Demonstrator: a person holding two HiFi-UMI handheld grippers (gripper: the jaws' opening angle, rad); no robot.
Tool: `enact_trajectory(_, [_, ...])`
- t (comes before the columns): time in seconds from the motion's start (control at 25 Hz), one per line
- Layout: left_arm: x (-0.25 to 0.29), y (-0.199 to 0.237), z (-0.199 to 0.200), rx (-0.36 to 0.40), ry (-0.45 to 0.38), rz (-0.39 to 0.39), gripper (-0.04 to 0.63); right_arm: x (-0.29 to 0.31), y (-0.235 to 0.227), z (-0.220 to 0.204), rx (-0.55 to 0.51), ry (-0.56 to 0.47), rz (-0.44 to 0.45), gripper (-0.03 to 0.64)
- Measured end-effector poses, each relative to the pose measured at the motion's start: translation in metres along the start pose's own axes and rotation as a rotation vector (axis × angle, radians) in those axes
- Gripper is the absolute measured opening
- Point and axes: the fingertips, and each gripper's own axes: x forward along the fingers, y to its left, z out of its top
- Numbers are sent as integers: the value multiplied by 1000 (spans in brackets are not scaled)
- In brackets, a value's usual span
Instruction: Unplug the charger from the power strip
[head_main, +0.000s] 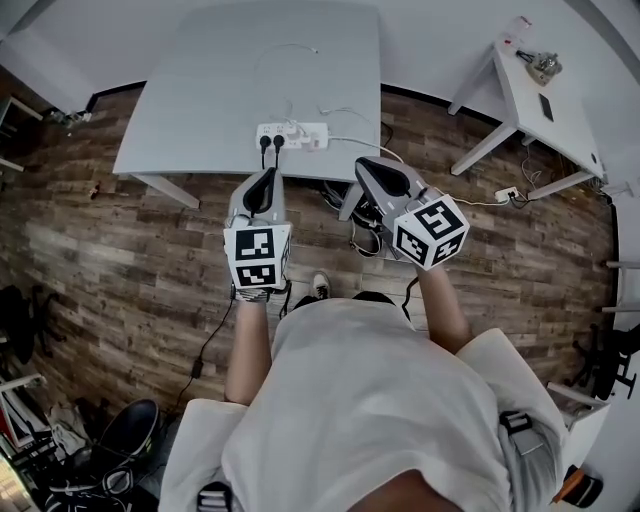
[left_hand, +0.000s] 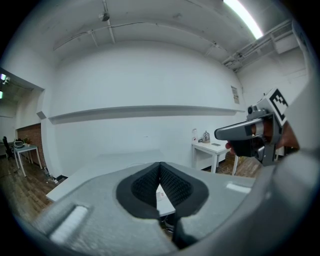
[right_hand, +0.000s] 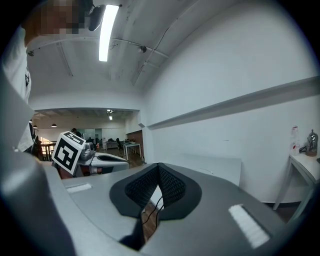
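**Both grippers short of the strip, charger plugged in**

We find the power strip (head_main: 292, 133), white and oblong, lying at the near edge of the grey table (head_main: 200, 110). Two black plugs (head_main: 271, 142) sit side by side in its left end, their dark cables dropping over the table edge. Near its right end sits a white lump that we read as the charger (head_main: 312, 141), with a thin white cord (head_main: 352, 141) running off to the right. It is too small for finer detail.

The left gripper (head_main: 266, 176) hangs just in front of the black plugs, apart from them. Its own view shows the pads meeting at the tip, with nothing clamped. The right gripper (head_main: 364, 165) hangs to the right of the strip, off the table edge. Its tips also meet and it is empty.
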Motion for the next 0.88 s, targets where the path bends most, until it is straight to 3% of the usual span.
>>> enact_trajectory(0.52, [44, 27, -11, 4, 70, 24, 3, 40, -28, 3, -12, -23, -19, 2])
enact_trajectory(0.68, [59, 29, -15, 5, 89, 21, 3, 55, -40, -3, 0, 11, 0, 2])
enact_trajectory(0.88, [88, 28, -20, -2, 57, -17, 3, 86, -62, -15, 0, 49, 11, 2])
